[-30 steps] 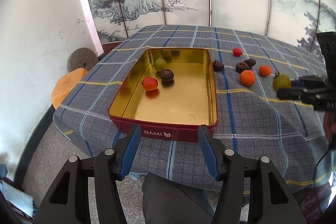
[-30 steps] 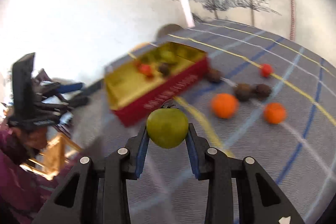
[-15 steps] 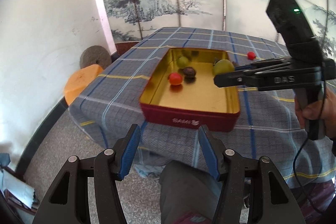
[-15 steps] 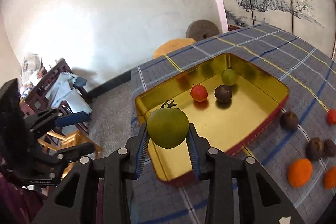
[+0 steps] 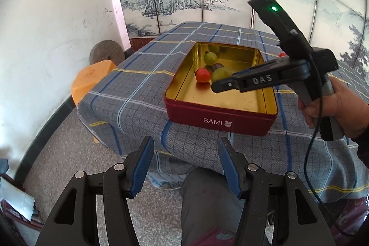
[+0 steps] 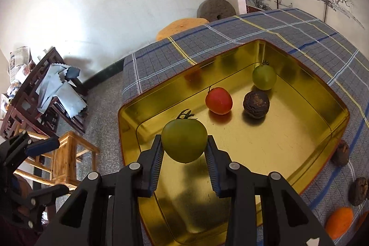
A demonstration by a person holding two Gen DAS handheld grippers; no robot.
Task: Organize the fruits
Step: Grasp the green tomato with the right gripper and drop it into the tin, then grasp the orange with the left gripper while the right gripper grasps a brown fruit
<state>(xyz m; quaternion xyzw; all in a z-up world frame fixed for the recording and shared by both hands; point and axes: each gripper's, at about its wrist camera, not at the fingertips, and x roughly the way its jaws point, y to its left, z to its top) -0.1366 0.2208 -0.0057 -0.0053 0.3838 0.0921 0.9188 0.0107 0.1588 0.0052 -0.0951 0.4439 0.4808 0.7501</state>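
Note:
My right gripper (image 6: 184,154) is shut on a green tomato (image 6: 184,140) and holds it above the gold inside of the red BAMI tin (image 6: 272,149). In the tin lie a red tomato (image 6: 218,100), a dark brown wrinkled fruit (image 6: 256,104) and a second green tomato (image 6: 264,77). In the left wrist view the right gripper (image 5: 216,84) reaches over the tin (image 5: 219,118) with the green tomato (image 5: 221,74). My left gripper (image 5: 185,163) is open and empty, off the table's near edge.
The tin sits on a blue-grey checked tablecloth (image 5: 138,84). Outside the tin lie two dark fruits (image 6: 341,152) and an orange fruit (image 6: 339,221). An orange stool (image 5: 91,82) and a stone disc (image 5: 106,52) stand by the wall. A wooden chair (image 6: 62,158) is on the floor.
My right gripper has carried the green tomato from beside the table fruits to over the tin. My left gripper has drawn back from the table and stays open.

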